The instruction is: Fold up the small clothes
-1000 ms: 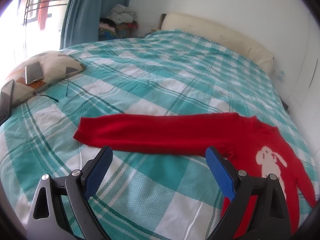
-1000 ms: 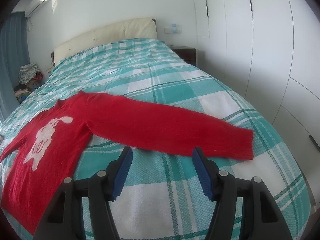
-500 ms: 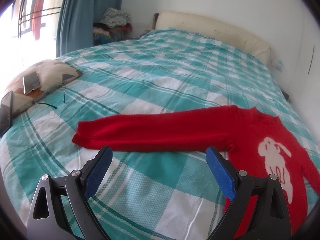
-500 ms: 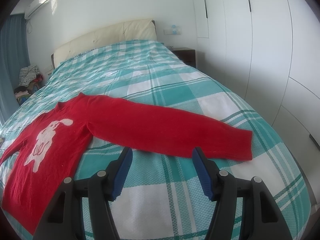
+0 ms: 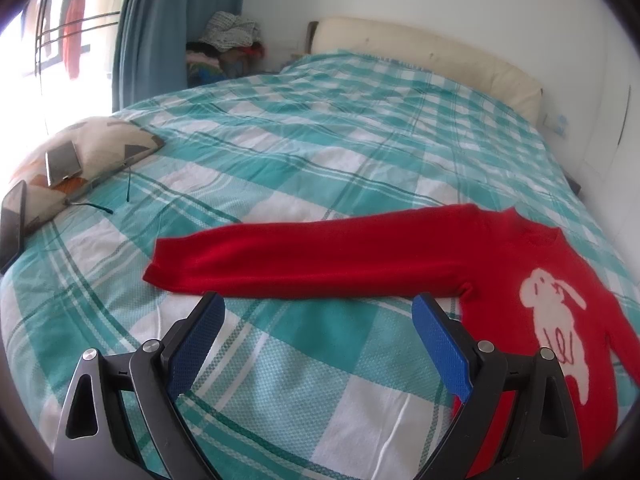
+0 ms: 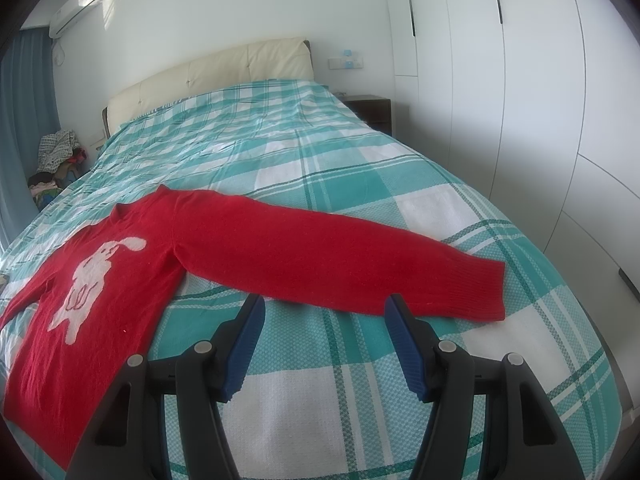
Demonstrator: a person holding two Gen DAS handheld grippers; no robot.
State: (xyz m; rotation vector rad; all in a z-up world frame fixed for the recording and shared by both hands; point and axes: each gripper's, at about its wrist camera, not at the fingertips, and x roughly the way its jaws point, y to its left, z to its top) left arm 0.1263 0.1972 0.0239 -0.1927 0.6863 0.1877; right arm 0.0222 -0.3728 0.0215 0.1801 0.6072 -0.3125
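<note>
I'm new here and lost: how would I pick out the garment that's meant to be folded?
Start with the big bed under its teal and white checked cover. Near its foot a red sweater lies flat, both long sleeves stretched straight out sideways. It is the only red thing on the cover, and its chest carries a white rabbit shape.

Bed [image 5: 320, 152] under teal-and-white checked cover. Lying flat on it: red sweater [image 5: 500, 264] with white rabbit, both sleeves spread wide. Near the left edge, patterned cushion [image 5: 108, 148] and dark phone [image 5: 12, 224].
</note>
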